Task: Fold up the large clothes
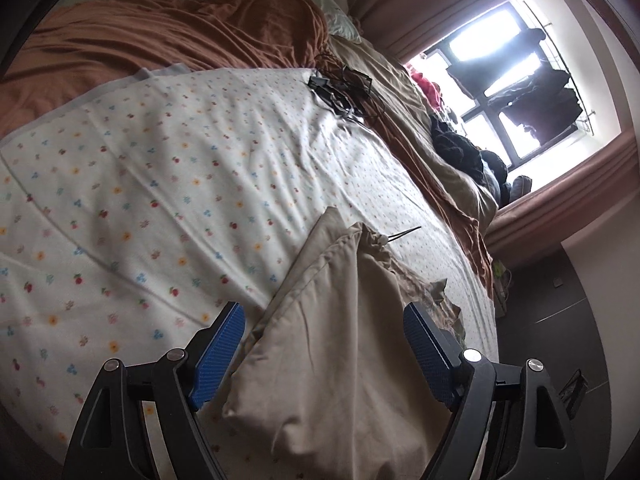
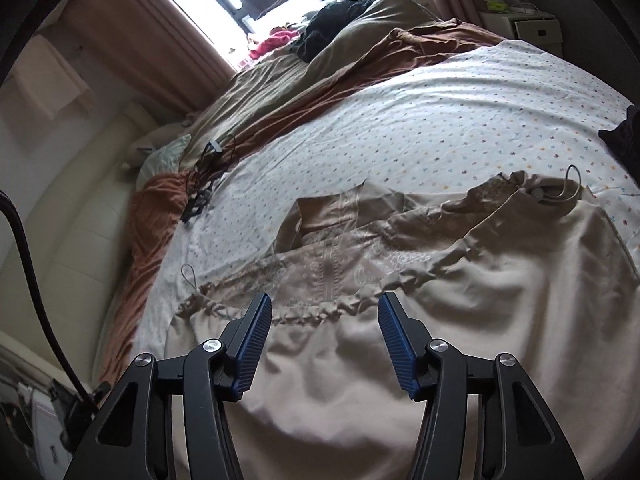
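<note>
Beige garment (image 2: 460,280) lies spread on the flowered bedsheet (image 1: 160,168) just below and ahead of the right gripper (image 2: 325,312), whose jaws stand apart gripping nothing, while a folded part lies between the left gripper's (image 1: 324,328) parted, untouching jaws.

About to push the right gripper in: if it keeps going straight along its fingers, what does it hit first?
Most likely the beige garment on the floral sheet. The right gripper, jaws open and empty, points at its gathered band. Depth is unclear.
</note>
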`<state>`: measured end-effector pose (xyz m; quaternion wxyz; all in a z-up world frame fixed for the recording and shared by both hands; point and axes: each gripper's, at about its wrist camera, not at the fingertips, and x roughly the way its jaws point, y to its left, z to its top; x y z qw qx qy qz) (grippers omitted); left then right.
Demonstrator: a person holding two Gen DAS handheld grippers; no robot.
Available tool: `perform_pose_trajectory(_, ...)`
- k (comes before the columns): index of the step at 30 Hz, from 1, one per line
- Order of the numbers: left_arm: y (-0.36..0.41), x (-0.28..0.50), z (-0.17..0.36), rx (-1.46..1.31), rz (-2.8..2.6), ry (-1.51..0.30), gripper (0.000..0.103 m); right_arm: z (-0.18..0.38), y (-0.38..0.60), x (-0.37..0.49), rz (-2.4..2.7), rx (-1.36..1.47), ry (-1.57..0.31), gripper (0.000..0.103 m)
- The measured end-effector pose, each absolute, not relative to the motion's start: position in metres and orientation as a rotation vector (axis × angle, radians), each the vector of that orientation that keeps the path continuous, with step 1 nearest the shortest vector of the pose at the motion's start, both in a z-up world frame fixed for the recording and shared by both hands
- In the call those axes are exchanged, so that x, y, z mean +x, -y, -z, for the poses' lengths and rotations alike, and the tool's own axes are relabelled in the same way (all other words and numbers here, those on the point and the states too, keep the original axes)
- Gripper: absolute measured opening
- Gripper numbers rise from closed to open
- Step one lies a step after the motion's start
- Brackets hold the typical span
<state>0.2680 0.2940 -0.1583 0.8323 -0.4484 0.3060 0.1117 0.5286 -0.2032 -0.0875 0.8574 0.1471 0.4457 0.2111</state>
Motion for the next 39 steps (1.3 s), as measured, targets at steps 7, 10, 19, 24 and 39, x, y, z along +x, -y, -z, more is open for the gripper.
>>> perform_pose_trajectory(7,-0.302,0.239,0.180,-1.005,-0.286,-0.663,0.082,0.121,0.150,0.539,-0.426,0.194,-1.055,0.056)
perform_pose_trajectory(10,-0.302,0.232,0.191,-1.040,-0.294,-0.680,0.079,0.145,0.136,0.549,-0.401,0.157,-1.099,0.047)
perform_pose_trajectory(19,-0.292,0.229,0.213,-1.064,-0.286,-0.738,0.079,0.188,0.139,0.577,-0.362,0.177,-1.128,0.004)
perform_pose_trajectory(24,-0.289,0.236,0.218,-1.069,-0.271,-0.751,0.079,0.160,0.140,0.580,-0.393,0.176,-1.028,0.003)
perform_pose_trajectory(39,-0.277,0.242,0.223,-1.156,-0.181,-0.763,0.076,0.179,0.135,0.619,-0.341,0.241,-1.054,0.002)
